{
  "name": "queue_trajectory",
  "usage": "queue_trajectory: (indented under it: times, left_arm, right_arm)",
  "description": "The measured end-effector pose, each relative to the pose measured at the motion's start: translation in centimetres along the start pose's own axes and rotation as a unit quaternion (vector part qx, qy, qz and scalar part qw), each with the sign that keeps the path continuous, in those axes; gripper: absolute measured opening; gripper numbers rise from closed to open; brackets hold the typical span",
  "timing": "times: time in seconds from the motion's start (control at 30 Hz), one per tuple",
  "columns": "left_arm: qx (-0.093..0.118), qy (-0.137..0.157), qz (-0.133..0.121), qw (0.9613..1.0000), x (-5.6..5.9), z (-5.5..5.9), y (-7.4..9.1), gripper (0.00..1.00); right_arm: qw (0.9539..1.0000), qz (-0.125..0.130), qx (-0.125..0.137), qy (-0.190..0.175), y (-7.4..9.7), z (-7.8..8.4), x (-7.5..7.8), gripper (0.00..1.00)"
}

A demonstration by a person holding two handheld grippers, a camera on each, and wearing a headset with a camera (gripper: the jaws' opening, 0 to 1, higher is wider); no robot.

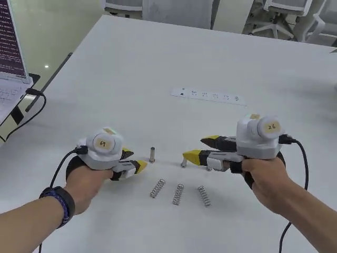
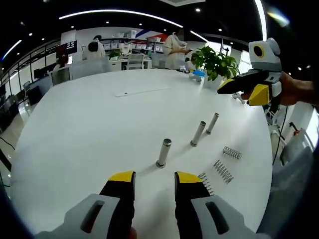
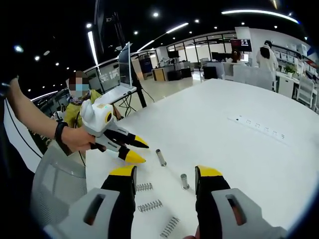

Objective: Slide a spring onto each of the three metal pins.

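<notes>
Three short metal pins stand upright on the white table (image 1: 158, 68); the left gripper view shows them in a row (image 2: 163, 153), (image 2: 197, 134), (image 2: 212, 123). In the head view one pin (image 1: 152, 154) stands by my left gripper (image 1: 135, 161) and another (image 1: 184, 163) at the lower jaw of my right gripper (image 1: 200, 148). Three springs (image 1: 157, 188), (image 1: 178, 194), (image 1: 204, 195) lie flat in front of the pins, nearer me. Both grippers are open and hold nothing, with the pins between them. My left gripper (image 2: 153, 177) points at the nearest pin. A pin (image 3: 184, 181) stands between the jaws of my right gripper (image 3: 166, 172).
A white power strip (image 1: 208, 95) lies farther back on the table. At the far left edge an open laptop (image 1: 10, 58) sits with a black cable (image 1: 32, 100). Office chairs (image 1: 287, 16) stand beyond the far edge.
</notes>
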State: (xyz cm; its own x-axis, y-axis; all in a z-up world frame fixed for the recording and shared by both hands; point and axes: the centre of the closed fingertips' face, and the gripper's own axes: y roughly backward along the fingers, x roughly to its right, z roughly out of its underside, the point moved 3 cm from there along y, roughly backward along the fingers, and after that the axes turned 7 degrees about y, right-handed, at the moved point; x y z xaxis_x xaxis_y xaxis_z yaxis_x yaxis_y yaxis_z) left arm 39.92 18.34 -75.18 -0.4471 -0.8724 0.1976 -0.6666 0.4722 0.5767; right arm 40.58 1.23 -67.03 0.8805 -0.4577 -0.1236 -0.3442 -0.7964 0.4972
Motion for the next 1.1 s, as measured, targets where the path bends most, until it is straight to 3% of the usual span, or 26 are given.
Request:
queue_trajectory:
  times: [0.37, 1.1]
  left_arm:
    - [0.016, -0.004, 0.001, 0.9999, 0.4, -0.6, 2.8, 0.28]
    - [0.034, -0.013, 0.002, 0.9993, 1.0, -0.7, 7.5, 0.35]
  right_arm:
    - [0.9998, 0.014, -0.001, -0.014, 1.7, 1.5, 0.2, 0.47]
    - [0.9988, 0.037, -0.006, -0.032, 4.7, 4.0, -0.2, 0.50]
